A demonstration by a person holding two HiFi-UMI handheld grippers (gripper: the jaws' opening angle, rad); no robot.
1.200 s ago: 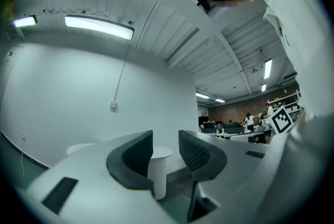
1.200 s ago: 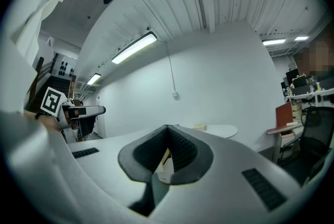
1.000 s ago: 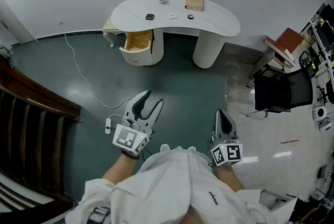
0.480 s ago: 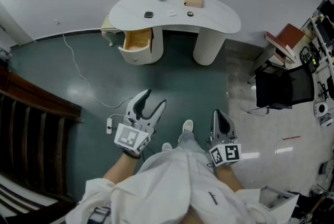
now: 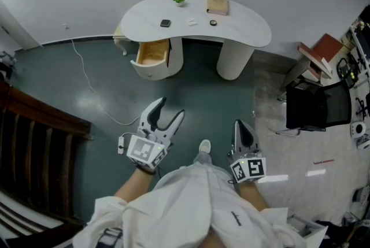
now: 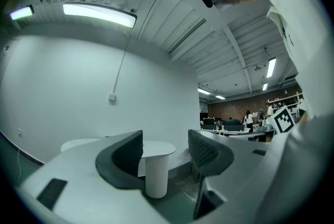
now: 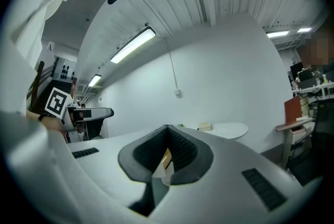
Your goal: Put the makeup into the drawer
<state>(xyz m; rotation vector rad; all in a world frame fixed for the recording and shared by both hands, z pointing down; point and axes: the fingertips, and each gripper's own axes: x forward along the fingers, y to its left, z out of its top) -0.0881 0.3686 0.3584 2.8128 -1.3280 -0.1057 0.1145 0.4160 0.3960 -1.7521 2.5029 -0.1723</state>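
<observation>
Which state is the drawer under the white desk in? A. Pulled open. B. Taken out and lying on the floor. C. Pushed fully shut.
A: in the head view the drawer juts out from under the white desk, its wooden inside showing.

Wht desk (image 5: pixel 248 28), tan drawer (image 5: pixel 151 54), teal floor (image 5: pixel 196 96), blk chair (image 5: pixel 315 108)

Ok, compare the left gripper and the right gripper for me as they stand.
Jaws: the left gripper has its jaws apart in a V and opening, with nothing between them; the right gripper has its jaws shut, tips together.
Heading, in the head view: the left gripper slants toward the upper right; the right gripper points straight up the picture.
Shared: both are empty, each carries a marker cube, and both face the white desk.
</observation>
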